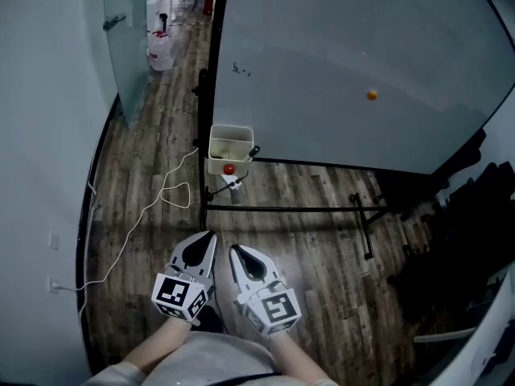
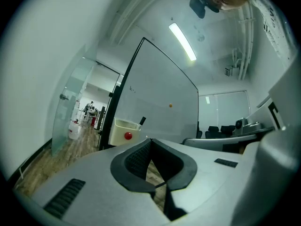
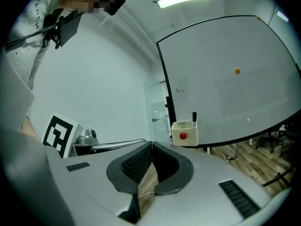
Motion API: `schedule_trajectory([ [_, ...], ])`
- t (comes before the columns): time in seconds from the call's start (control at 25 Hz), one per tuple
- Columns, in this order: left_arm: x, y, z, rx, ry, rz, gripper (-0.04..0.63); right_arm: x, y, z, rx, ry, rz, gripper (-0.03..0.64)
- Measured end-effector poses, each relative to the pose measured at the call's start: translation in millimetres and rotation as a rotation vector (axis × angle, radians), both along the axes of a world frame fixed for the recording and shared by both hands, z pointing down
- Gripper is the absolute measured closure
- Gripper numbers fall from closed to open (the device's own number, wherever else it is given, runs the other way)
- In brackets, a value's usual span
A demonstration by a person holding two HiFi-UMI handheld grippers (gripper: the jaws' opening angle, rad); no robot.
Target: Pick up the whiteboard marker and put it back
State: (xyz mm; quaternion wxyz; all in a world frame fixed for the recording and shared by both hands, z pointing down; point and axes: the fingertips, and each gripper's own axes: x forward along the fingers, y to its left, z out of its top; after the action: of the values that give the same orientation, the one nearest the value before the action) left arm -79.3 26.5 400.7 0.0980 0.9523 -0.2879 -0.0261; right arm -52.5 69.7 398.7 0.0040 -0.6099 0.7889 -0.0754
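Jaws of the left gripper point(image 2: 150, 141) stand shut, pad against pad at the tips, with nothing between them. The right gripper point(image 3: 151, 146) is the same: its jaws are closed and empty. Both grippers are held level, side by side and close together. They point toward a cream box point(image 1: 231, 145) and are well apart from it, with wooden floor point(image 1: 314, 256) between.

The whiteboard marker point(image 1: 253, 151), dark in colour, stands on end inside that box at its right corner, its top sticking up above the rim. A red magnet point(image 1: 228, 169) sits on the box's front face. The box hangs at the lower left corner of a whiteboard point(image 1: 338, 47), which stretches up and to the right of the box. An orange magnet point(image 1: 372, 95) clings to the board, far to the right of the box and higher.

Just below the box runs the black bar point(image 1: 290, 209) of the board's stand. Left of the box a white cable point(image 1: 149, 211) trails across the floor. Beyond the box on the left stands a glass panel point(image 1: 125, 30).
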Motion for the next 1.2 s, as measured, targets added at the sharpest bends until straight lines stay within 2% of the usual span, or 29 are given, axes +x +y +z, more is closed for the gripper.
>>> schedule_trajectory([
  [0.28, 18, -57, 7, -0.016, -0.002, 0.036, 0.580, 12, -61, 8, -0.019, -0.005, 0.028, 0.597],
  [0.4, 26, -77, 11, -0.021, -0.001, 0.053, 0.580, 20, -84, 9, -0.010, 0.006, 0.078, 0.597],
  [0.72, 50, -101, 16, -0.032, 0.021, 0.105, 0.580, 38, -119, 5, 0.034, 0.036, 0.158, 0.597],
  [0.96, 59, -106, 17, -0.045, 0.026, 0.110, 0.580, 47, -127, 7, 0.016, 0.050, 0.157, 0.597],
  [1.2, 73, -117, 21, -0.041, 0.029, 0.093, 0.580, 54, -144, -1, 0.062, 0.071, 0.111, 0.597],
])
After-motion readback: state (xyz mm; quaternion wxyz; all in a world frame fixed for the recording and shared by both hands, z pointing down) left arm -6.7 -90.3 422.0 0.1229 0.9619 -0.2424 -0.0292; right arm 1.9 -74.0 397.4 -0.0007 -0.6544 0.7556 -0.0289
